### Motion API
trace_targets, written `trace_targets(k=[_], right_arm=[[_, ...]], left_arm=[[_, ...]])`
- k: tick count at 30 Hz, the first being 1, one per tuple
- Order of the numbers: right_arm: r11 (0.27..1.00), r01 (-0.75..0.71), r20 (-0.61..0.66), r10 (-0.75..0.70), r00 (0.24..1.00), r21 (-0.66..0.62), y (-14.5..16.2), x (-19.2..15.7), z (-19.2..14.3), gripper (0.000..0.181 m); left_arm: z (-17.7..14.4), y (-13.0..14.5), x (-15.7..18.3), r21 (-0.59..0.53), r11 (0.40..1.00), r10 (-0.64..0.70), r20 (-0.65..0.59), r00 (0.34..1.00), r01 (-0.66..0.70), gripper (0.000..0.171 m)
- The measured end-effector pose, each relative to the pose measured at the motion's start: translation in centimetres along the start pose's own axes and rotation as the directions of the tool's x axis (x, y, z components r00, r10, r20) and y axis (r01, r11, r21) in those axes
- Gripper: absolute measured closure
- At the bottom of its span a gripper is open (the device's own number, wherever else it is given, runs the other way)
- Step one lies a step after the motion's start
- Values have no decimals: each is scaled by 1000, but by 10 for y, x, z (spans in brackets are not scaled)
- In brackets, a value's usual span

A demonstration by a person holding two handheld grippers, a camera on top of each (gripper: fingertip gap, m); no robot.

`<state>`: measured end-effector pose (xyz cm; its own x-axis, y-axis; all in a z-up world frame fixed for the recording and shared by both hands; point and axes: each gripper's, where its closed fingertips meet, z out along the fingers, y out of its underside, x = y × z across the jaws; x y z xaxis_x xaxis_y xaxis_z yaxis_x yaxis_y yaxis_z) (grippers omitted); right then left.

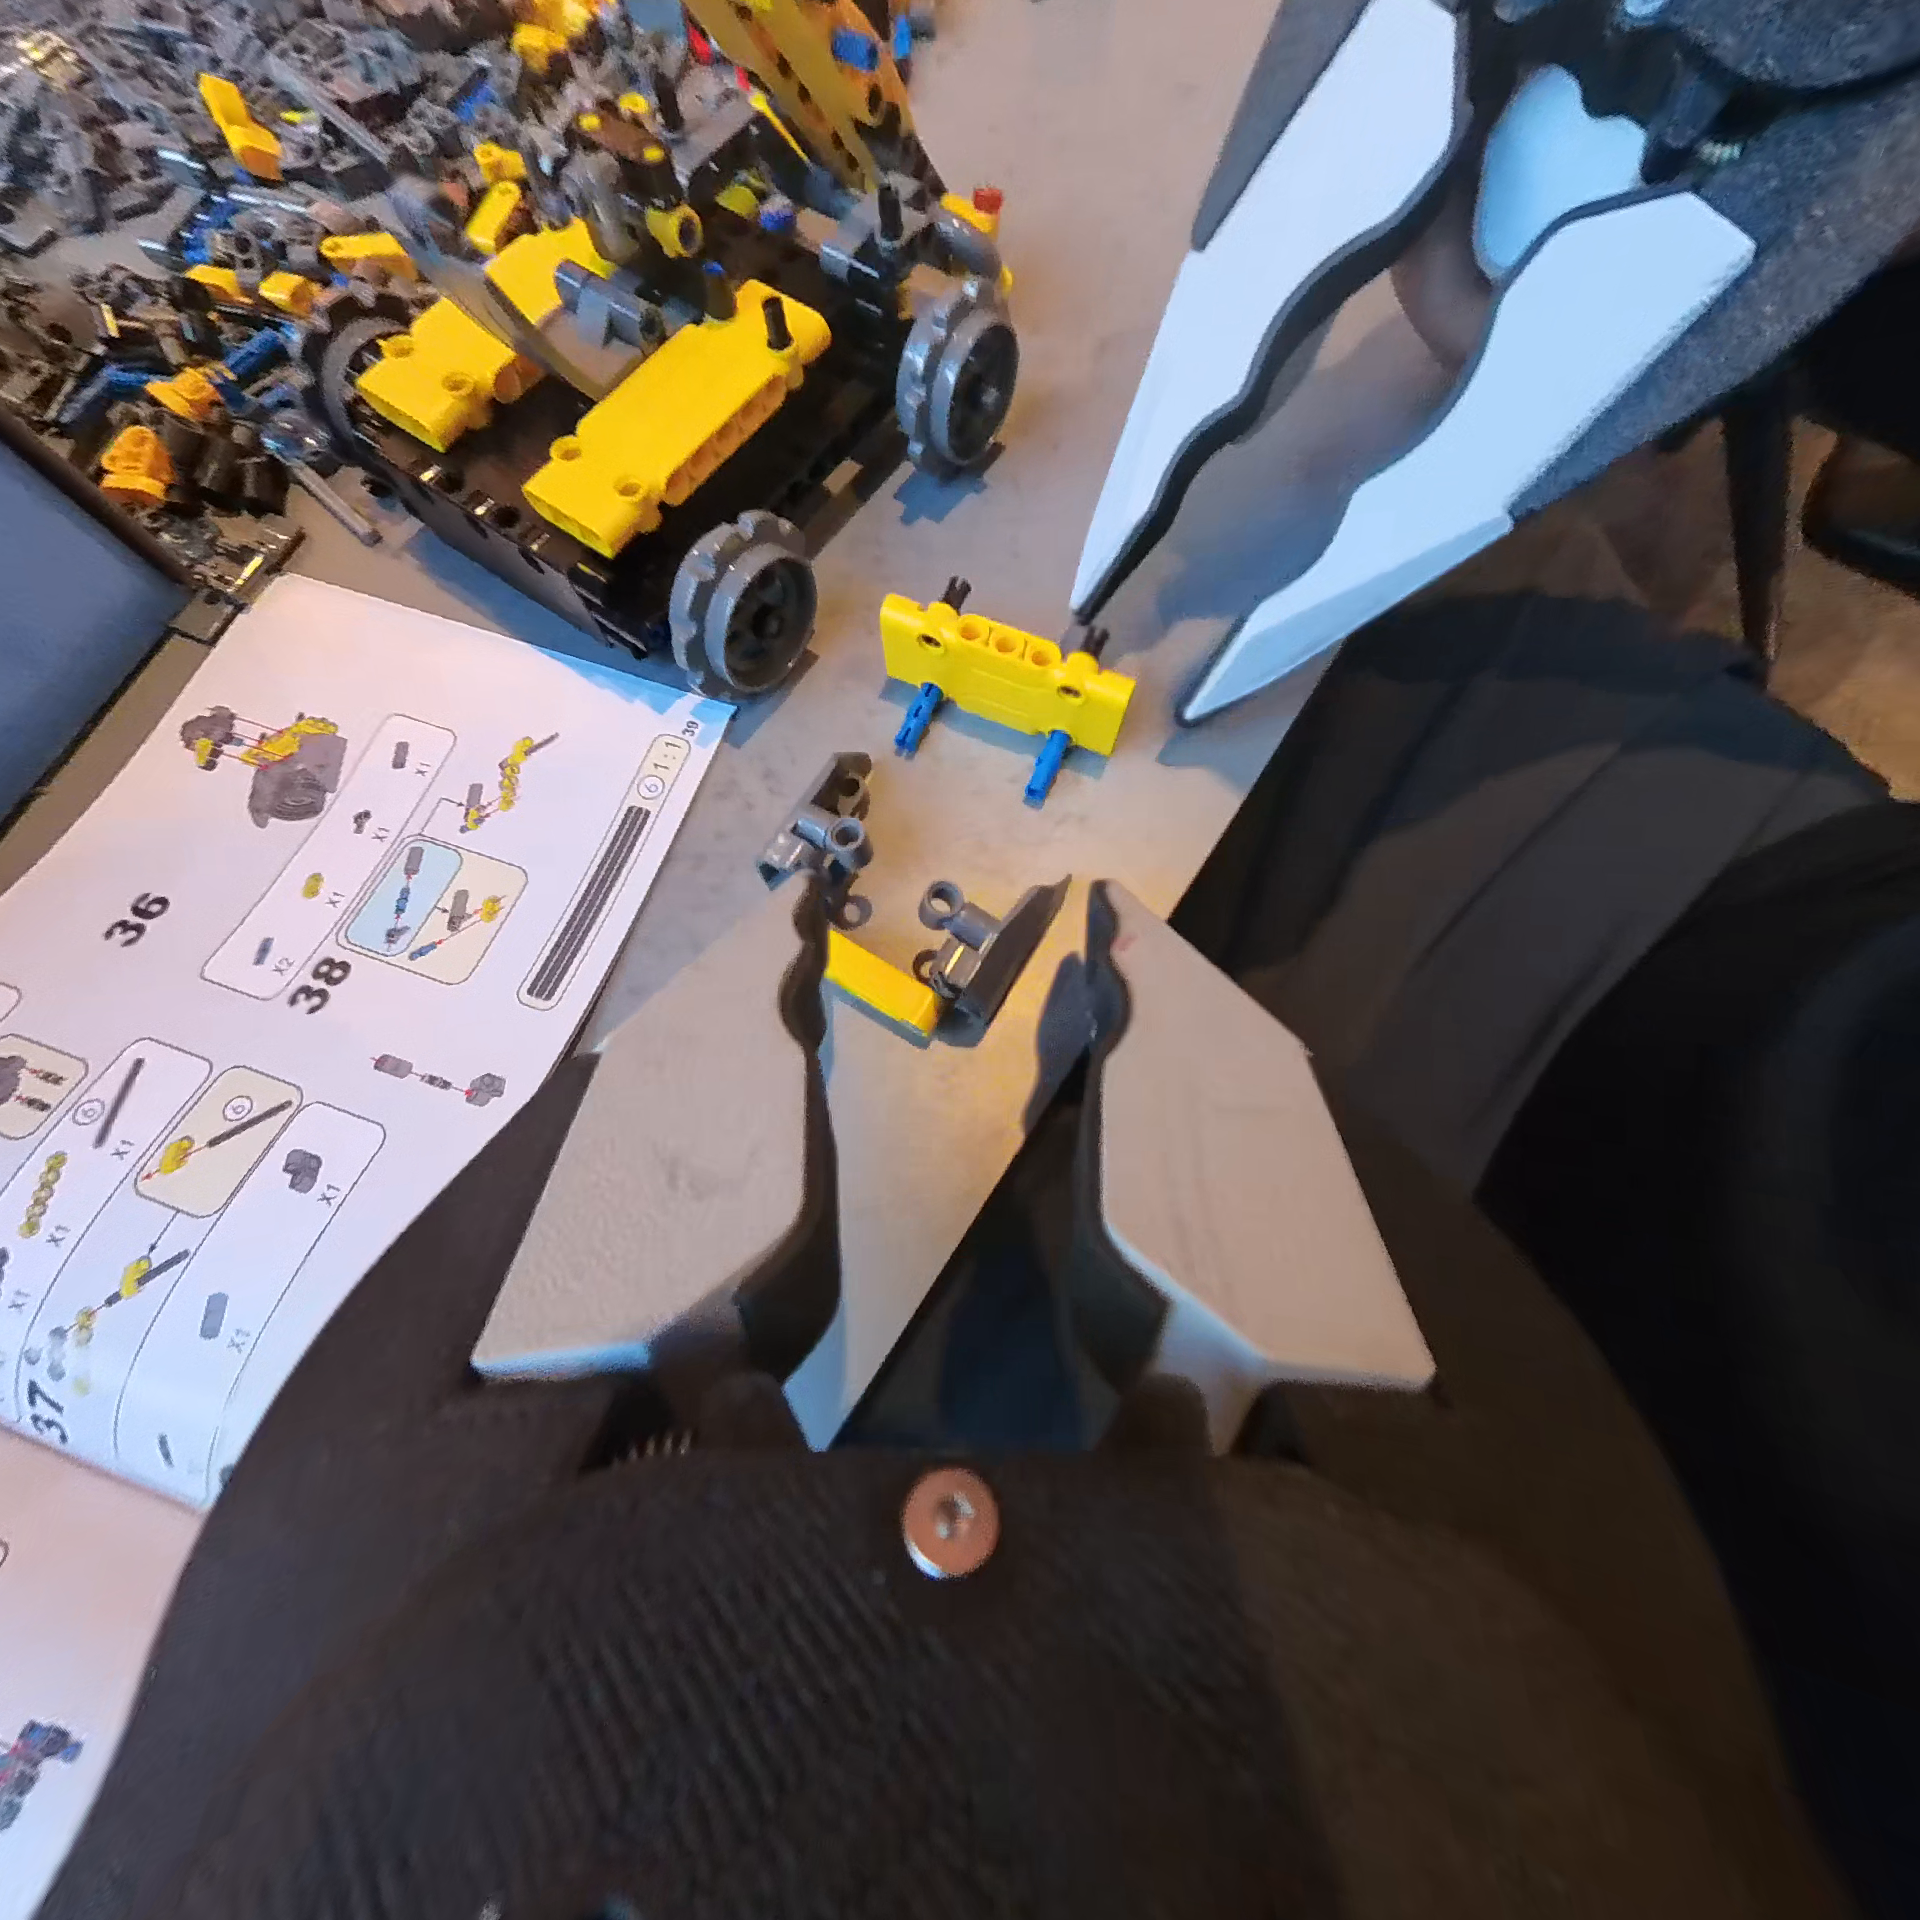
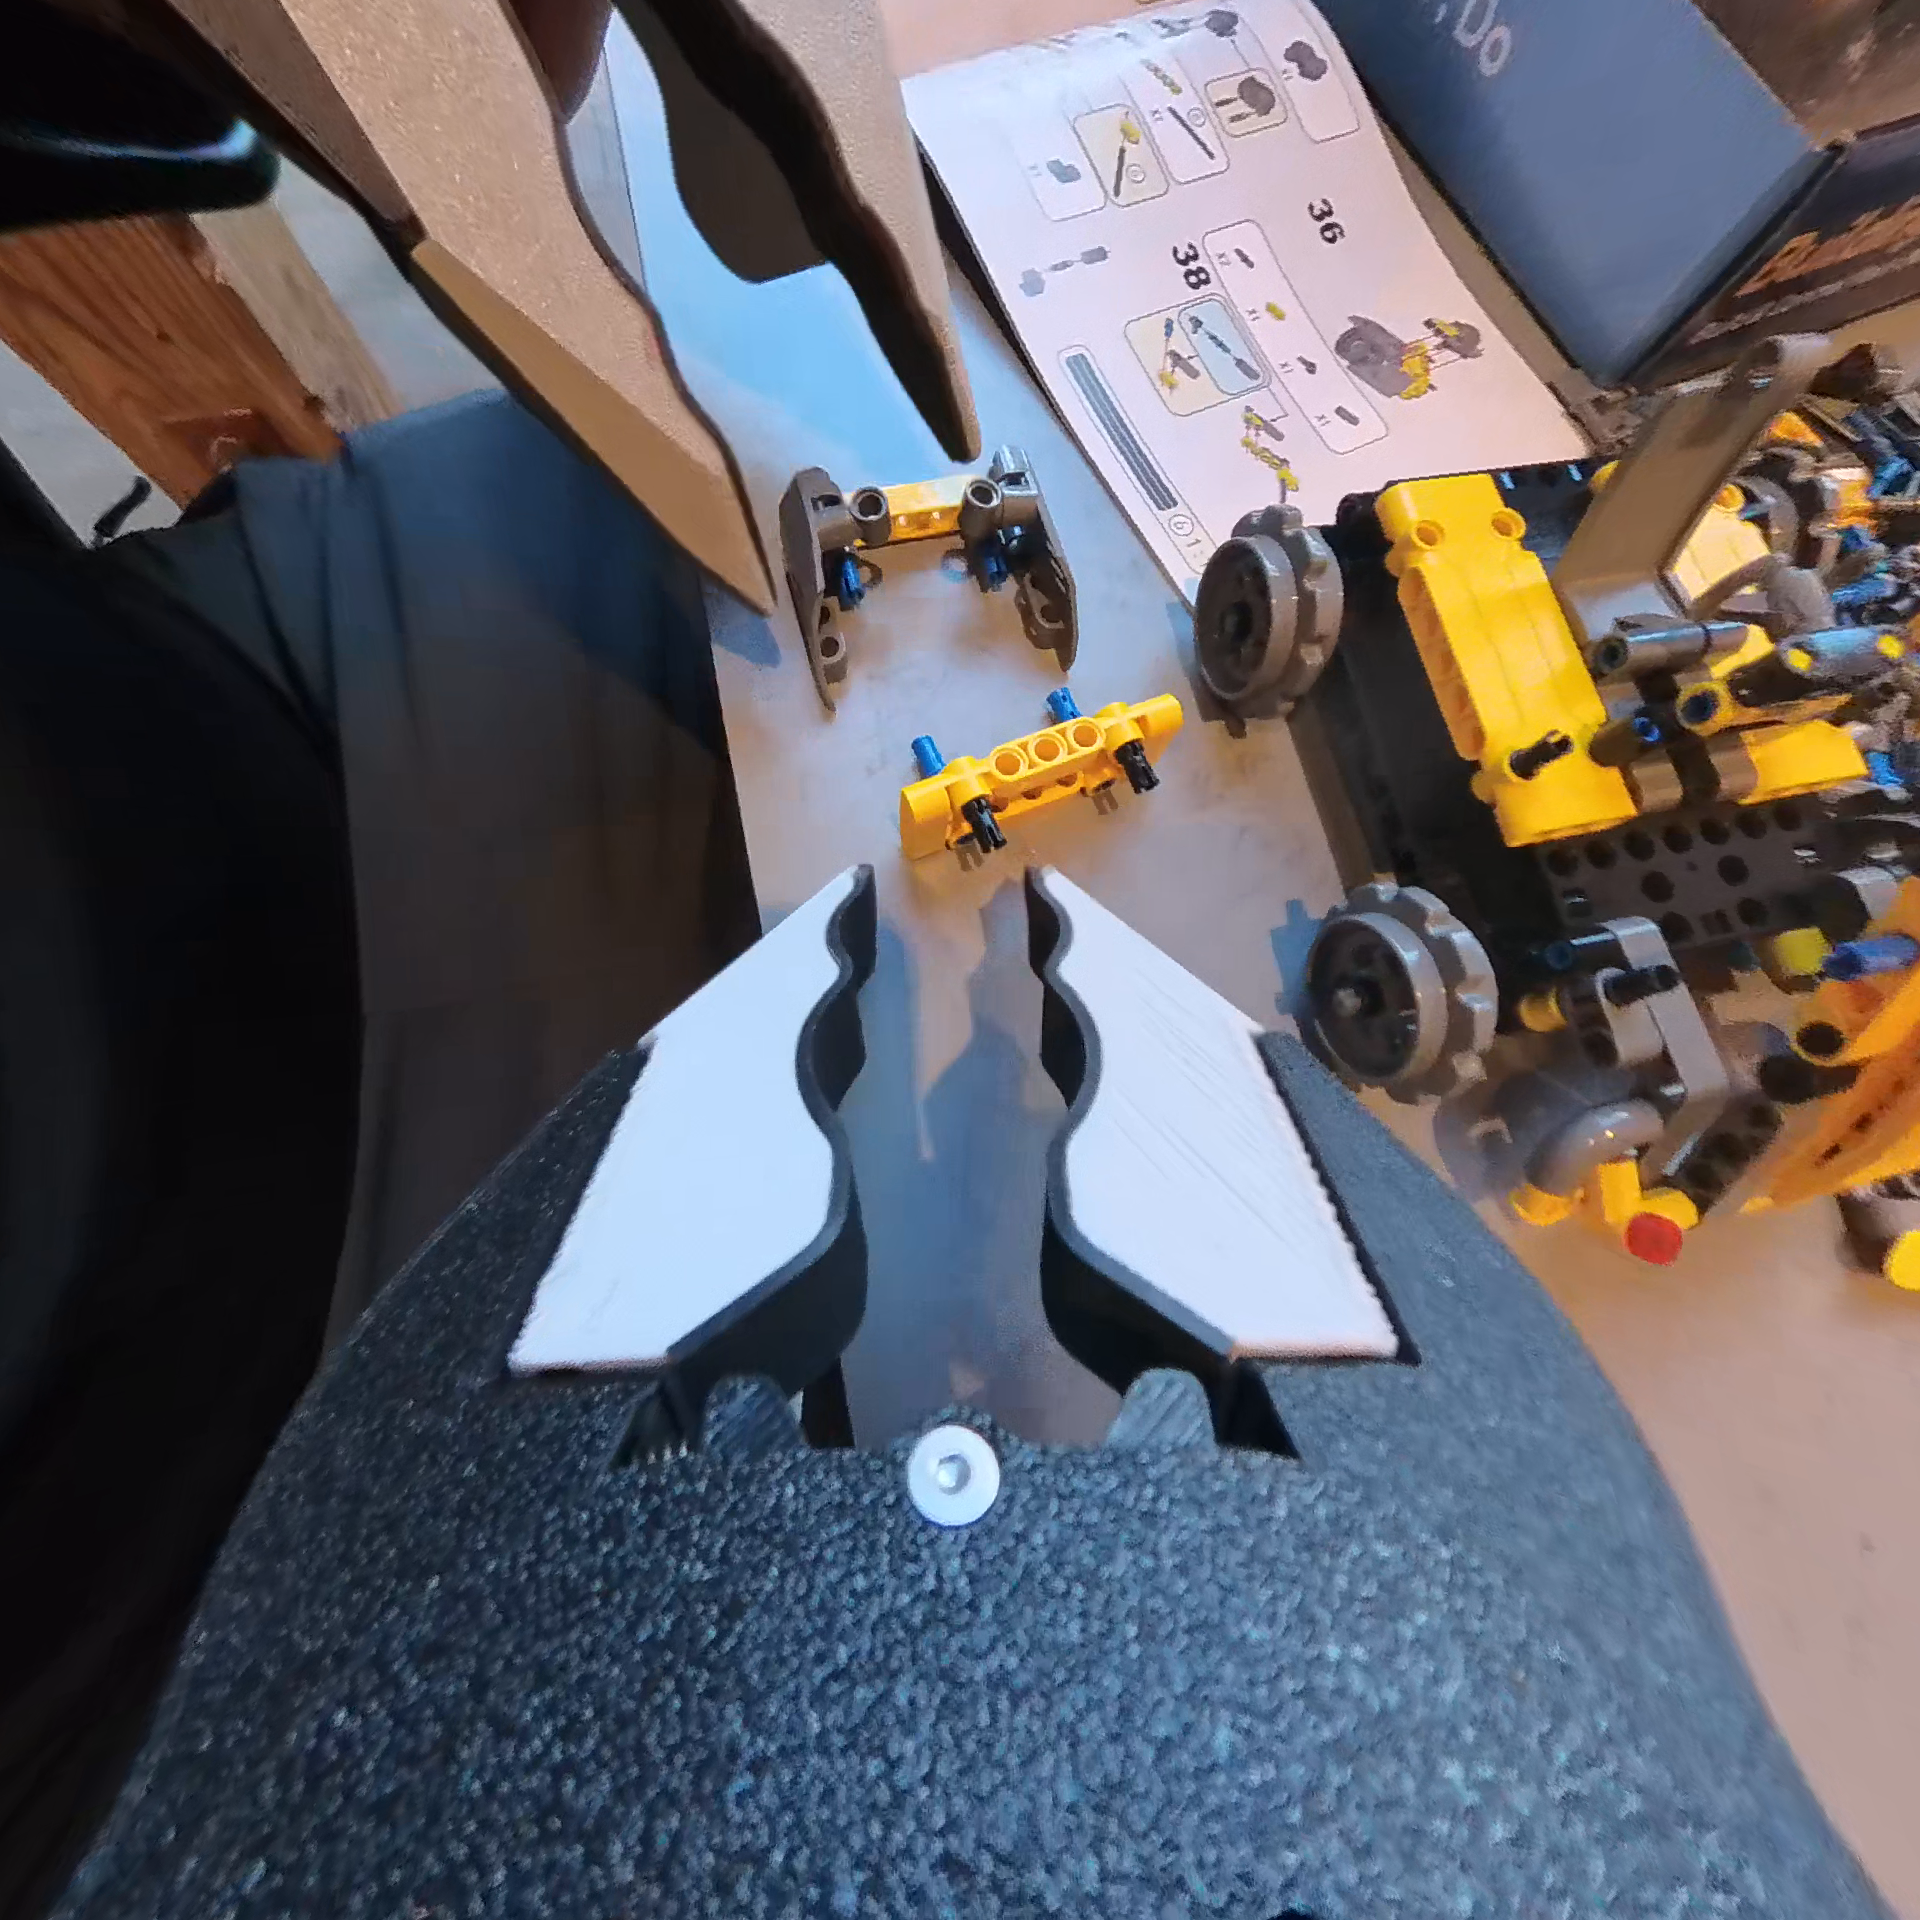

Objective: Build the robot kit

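Both tongs are seen spread apart and empty. The left gripper (image 1: pixel 940 894) is poised over the bracket (image 2: pixel 928 551), a small grey-and-yellow assembly lying on the table (image 2: pixel 1143 883) near its edge; its fingertips (image 1: pixel 805 914) straddle the piece, but whether they touch it cannot be told, since the fingers hide part of it in the left wrist view. In the right wrist view the bracket is shown whole: two dark grey curved panels joined by a short yellow beam, with blue pins beneath.

The right gripper (image 2: pixel 948 873) is held just behind the yellow block (image 2: pixel 1039 774), with a clear gap between its fingers (image 2: pixel 727 1091) and nothing between them. This block, a short panel with three round holes, blue pins on one side and black pins on the other, is set flat between the two grippers, apart from the bracket.

Beside both pieces a part-built vehicle (image 1: pixel 644 416) in yellow and black is parked, two grey wheels (image 2: pixel 1392 992) facing the block. An open booklet (image 1: pixel 312 935) is spread next to it, one corner reaching under the nearer wheel. A heap of loose parts (image 1: pixel 156 208) is piled beyond the vehicle, and a dark box (image 2: pixel 1558 156) is seen past the booklet.
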<state>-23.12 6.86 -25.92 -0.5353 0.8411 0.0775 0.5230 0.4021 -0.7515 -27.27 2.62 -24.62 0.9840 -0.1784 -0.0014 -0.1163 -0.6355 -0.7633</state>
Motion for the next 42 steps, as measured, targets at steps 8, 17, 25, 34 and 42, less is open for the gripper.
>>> trace_targets(k=[8,17,25,34,42], right_arm=[[999,35,-56,-33,998,23,-10,3,-17,153],[999,44,-69,-42,997,28,-14,3,-21,153],[1000,0,-74,1,997,9,-7,8,-14,153],[998,-46,-18,47,999,31,-9,9,-1,146],[999,-31,0,31,1000,25,-4,6,4,146]], left_arm=[[2,9,4,-28,996,80,20,997,-80,160],[-28,28,-50,-114,977,189,89,978,-179,138],[-33,30,-66,-152,978,165,140,976,-144,120],[-13,16,-40,-70,967,-239,71,968,244,79],[0,32,-19,-197,979,47,-35,998,-53,102]])
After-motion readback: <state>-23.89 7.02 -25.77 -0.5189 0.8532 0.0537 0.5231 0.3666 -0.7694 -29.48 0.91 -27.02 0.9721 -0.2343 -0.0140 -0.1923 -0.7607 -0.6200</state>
